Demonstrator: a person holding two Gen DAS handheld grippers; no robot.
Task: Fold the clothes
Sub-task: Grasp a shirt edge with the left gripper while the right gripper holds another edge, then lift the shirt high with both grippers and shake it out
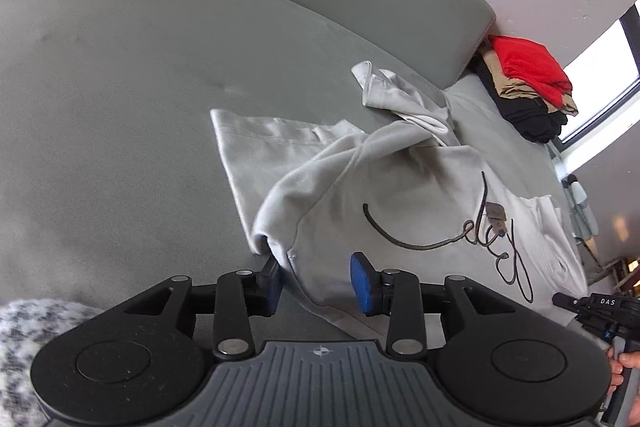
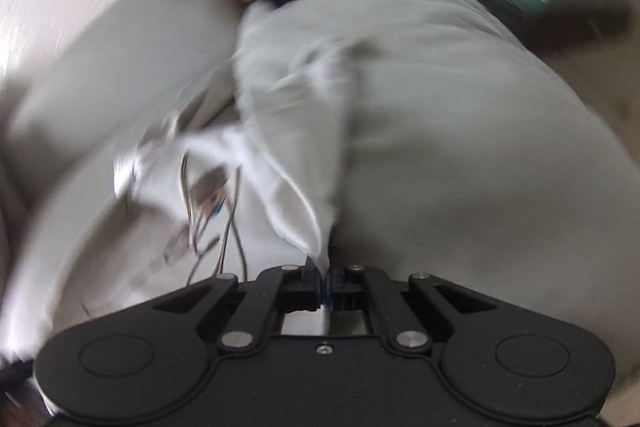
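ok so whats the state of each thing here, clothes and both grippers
light grey hoodie: unfolded, crumpled on the sofa, one edge pinched
stack of clothes: folded, red on top, piled in the sofa corner
left gripper: jaws open, hoodie edge between them, pads not pressing
right gripper: jaws shut on a hoodie edge; view blurred

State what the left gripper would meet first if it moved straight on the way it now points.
Most likely the pale grey hooded sweatshirt lying on the grey sofa cushion: its folded edge already lies between the open left gripper pads, though depth is unclear.
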